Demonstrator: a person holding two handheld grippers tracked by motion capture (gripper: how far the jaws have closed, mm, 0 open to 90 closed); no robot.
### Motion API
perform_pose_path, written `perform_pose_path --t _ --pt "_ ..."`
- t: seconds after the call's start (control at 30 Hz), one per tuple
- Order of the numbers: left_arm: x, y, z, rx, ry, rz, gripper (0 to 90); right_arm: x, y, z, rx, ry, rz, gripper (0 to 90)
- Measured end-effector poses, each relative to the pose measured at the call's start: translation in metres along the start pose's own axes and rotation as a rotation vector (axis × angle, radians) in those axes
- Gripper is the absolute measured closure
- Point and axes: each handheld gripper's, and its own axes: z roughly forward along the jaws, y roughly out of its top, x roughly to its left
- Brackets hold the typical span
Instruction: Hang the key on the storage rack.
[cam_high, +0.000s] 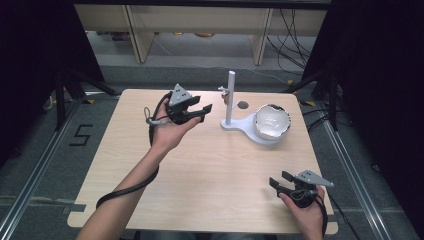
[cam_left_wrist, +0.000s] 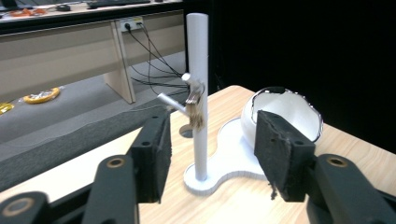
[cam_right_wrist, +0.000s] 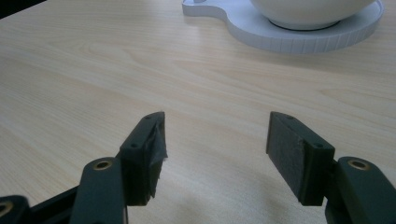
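A white stand (cam_high: 230, 97) with a tall post (cam_left_wrist: 198, 70) rises from the far middle of the wooden table (cam_high: 210, 165). A small brownish, metallic item (cam_left_wrist: 195, 109) hangs from one of the post's short pegs. A white bowl (cam_high: 271, 121) with a dark rim sits on the stand's round base (cam_right_wrist: 280, 37). My left gripper (cam_high: 205, 112) is held above the table just left of the post, open with nothing between its pads (cam_left_wrist: 212, 135). My right gripper (cam_high: 279, 179) rests low at the near right, open and empty (cam_right_wrist: 217, 140), pointing toward the bowl (cam_right_wrist: 308, 11).
A round hole (cam_high: 243, 105) is set in the tabletop behind the stand. Beyond the far edge stand pale desk legs (cam_high: 137, 35) and loose cables (cam_high: 292, 45). Black curtains flank both sides. A "5" (cam_high: 80, 134) is marked on the floor at left.
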Motion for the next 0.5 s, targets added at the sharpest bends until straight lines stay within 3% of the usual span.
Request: perform_pose_path --t 0.13,0.23,0.27,0.37,0.47,0.5 --pt "0.003 -0.009 -0.013 0.004 0.012 -0.002 41.9 0.000 0.000 0.000 -0.001 0.002 0.000 38.7" --pt "0.007 -0.025 -0.031 0.013 0.035 0.013 40.2 0.000 0.000 0.000 0.003 0.002 0.008 38.7" --pt "0.008 -0.030 -0.036 0.015 0.043 0.014 40.0 -0.003 0.000 0.001 -0.010 0.002 -0.029 38.7" --pt "0.010 -0.041 -0.045 0.026 0.053 0.027 39.2 -0.003 0.000 0.002 -0.011 0.000 -0.034 38.6" --pt "0.014 -0.064 -0.065 0.035 0.090 0.037 38.7 -0.003 0.000 0.002 -0.012 -0.001 -0.033 38.7" --pt "0.014 -0.064 -0.065 0.035 0.090 0.037 38.5 -0.003 0.000 0.002 -0.012 -0.001 -0.033 38.7"
